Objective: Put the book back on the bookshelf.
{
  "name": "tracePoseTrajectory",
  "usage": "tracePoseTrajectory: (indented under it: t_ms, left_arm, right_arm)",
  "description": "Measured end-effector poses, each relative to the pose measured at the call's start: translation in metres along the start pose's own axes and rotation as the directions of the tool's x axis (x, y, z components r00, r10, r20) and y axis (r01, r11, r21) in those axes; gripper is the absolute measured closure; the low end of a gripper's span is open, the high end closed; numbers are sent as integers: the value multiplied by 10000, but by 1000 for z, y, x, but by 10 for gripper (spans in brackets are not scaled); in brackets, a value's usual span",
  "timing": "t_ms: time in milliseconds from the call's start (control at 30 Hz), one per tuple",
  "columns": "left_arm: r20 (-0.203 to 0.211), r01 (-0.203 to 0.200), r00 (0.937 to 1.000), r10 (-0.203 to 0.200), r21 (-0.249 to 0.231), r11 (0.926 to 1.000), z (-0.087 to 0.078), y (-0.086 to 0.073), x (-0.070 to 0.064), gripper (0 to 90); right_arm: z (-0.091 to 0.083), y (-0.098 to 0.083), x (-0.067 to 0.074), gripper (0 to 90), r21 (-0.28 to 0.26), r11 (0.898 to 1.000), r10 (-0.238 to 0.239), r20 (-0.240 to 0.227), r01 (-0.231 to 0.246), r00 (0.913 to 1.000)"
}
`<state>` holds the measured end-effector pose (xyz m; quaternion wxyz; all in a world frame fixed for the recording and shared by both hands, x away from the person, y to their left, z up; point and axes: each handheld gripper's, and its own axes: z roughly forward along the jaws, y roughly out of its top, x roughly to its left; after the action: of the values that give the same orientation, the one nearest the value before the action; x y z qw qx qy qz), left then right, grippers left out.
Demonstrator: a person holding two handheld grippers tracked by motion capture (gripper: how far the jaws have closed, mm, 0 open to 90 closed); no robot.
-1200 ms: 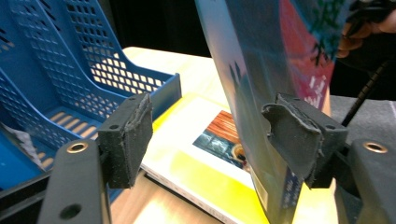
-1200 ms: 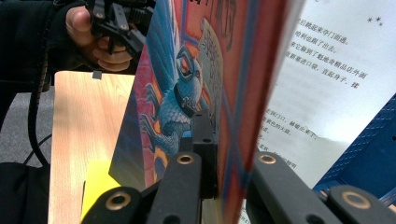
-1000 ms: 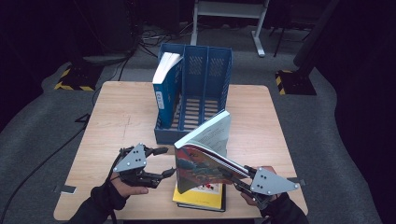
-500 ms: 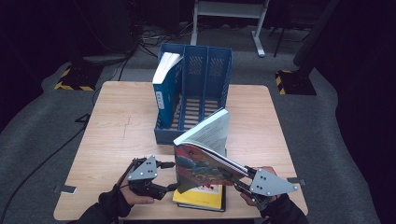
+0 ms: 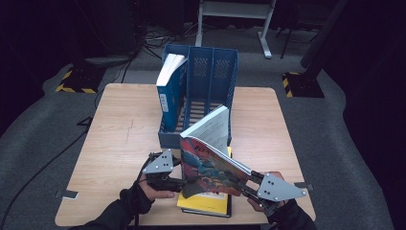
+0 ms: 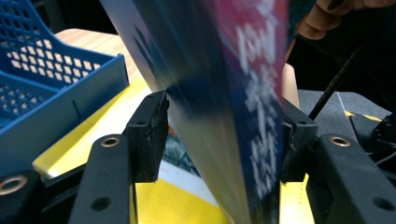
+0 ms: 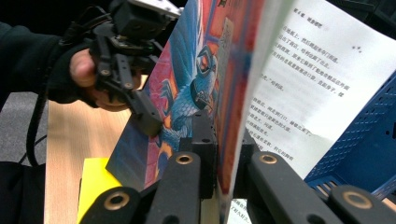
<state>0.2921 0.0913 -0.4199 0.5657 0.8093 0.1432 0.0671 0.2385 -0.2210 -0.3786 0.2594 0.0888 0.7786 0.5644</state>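
Note:
A colourful book (image 5: 210, 163) with a bird on its cover stands tilted above a yellow book (image 5: 206, 203) lying flat near the table's front edge. My right gripper (image 5: 249, 184) is shut on its lower right edge, clamping the cover and some pages (image 7: 226, 135). My left gripper (image 5: 184, 184) comes in from the left at the book's lower corner. Its jaws have just been closing and its pads now lie against both sides of the book (image 6: 224, 93). A page of printed text (image 7: 299, 84) fans open on the far side.
A blue file rack (image 5: 210, 72) stands behind the books in the middle of the wooden table (image 5: 119, 139). A thick blue book (image 5: 167, 96) stands upright in its left slot. Dark floor with cables surrounds the table.
My left gripper has moved right, from beside the books to the colourful book's lower corner, and closed its jaws around it. The right gripper and the book have stayed put.

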Motion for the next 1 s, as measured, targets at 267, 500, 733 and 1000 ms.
tracePoseTrajectory:
  t_ms: [267,500,733,1000]
  left_arm:
    - [279,-176,9994,195,-676,9976,8,26,8,331]
    - [97,-483,9987,492,-725,9962,10,38,7,368]
    - [93,-1082,9939,1095,-929,9898,11,46,-1,633]
    - [-155,-1790,9839,1783,-810,9805,6,49,-13,700]
  right_arm:
    - [-2,0,2,860,-28,10000,-40,-217,40,9998]
    - [-1,-2,0,854,-32,10000,-55,-16,55,10000]
    - [-2,-6,-3,822,132,9999,-70,609,62,9981]
    - [-9,-12,-9,720,223,9996,147,1304,-178,9913]
